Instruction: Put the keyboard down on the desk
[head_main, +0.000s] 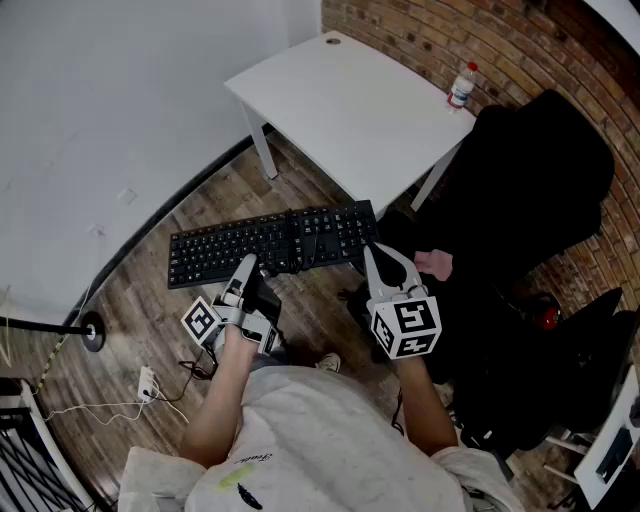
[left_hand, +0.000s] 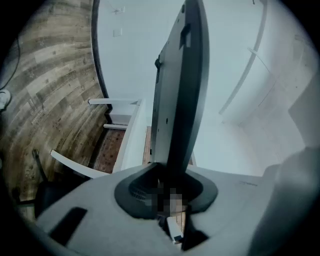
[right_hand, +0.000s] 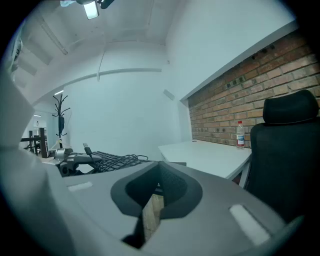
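While the left gripper (head_main: 245, 268) clamped the near edge of the keyboard (head_main: 270, 243) and the right gripper (head_main: 370, 252) appeared to pinch its right end, it hung above the floor (head_main: 215, 195), long axis left to right. The desk (head_main: 340, 100) lay ahead, nearer the right gripper.

Both forearms reach forward from the torso, left forearm (head_main: 222, 390) and right forearm (head_main: 420, 395) roughly parallel, bare below the sleeves. Left gripper (head_main: 250, 268) points forward and slightly right, marker cube (head_main: 203, 322) on its outer side; jaws clamped on the near edge of the keyboard (head_main: 300, 240). Right gripper (head_main: 372, 252) points forward and slightly left, its cube (head_main: 407, 328) facing up; jaws closed at the keyboard's right near corner.
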